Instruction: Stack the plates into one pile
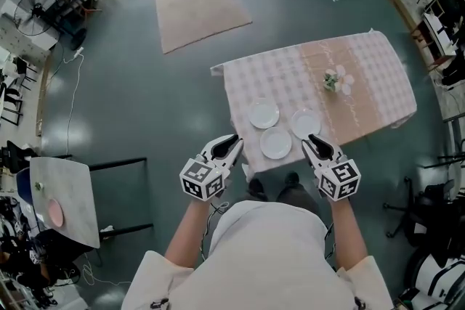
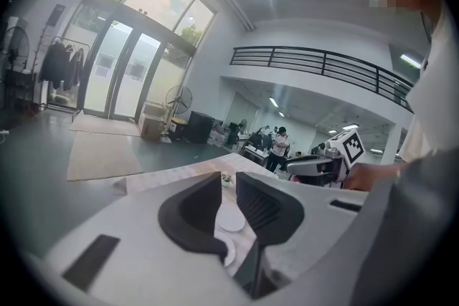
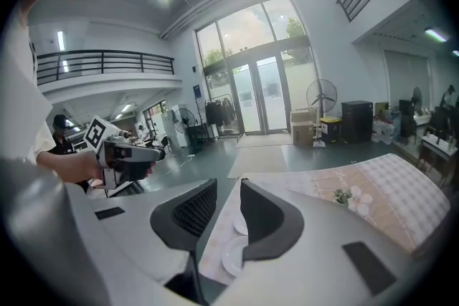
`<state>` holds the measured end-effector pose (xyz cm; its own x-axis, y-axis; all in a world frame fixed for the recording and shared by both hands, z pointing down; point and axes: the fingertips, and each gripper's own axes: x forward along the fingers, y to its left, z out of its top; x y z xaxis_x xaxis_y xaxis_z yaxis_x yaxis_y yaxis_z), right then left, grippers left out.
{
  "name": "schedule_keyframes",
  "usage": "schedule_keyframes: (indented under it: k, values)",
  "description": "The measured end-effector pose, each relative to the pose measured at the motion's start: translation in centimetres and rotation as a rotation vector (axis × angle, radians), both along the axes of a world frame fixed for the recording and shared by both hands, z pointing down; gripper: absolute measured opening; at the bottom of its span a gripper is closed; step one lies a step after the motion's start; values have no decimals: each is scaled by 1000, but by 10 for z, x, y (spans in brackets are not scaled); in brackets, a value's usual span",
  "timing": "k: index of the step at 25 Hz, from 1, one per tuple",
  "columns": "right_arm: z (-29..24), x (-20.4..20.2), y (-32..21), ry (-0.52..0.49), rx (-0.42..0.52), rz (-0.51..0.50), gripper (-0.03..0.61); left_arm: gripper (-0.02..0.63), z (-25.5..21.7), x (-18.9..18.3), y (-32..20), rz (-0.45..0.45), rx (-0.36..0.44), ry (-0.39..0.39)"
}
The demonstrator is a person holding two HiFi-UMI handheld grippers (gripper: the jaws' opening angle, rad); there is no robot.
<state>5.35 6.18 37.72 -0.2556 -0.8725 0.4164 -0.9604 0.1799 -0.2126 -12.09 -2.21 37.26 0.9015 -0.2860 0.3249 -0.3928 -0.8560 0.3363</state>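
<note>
Three round white plates (image 1: 276, 143) lie side by side, unstacked, at the lower edge of the pink checked cloth-covered counter (image 1: 363, 76), mid-frame. The left hand-held gripper (image 1: 234, 142) and the right hand-held gripper (image 1: 311, 141) flank them, each with jaws slightly apart and empty.

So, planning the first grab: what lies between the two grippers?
In the head view, one white plate lies between the left gripper and right gripper.

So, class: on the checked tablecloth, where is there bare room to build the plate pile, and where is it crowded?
Free: the right end of the tablecloth beyond the flowers, and the far strip behind the three white plates. Crowded: the near edge, where those plates cluster.
</note>
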Motion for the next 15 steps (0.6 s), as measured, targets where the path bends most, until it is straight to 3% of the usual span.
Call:
schedule_keyframes:
  k: [15]
  values:
    - [50,61,-26,-17,-92,-119,118,69,42,63,-4,-103,-66,-41]
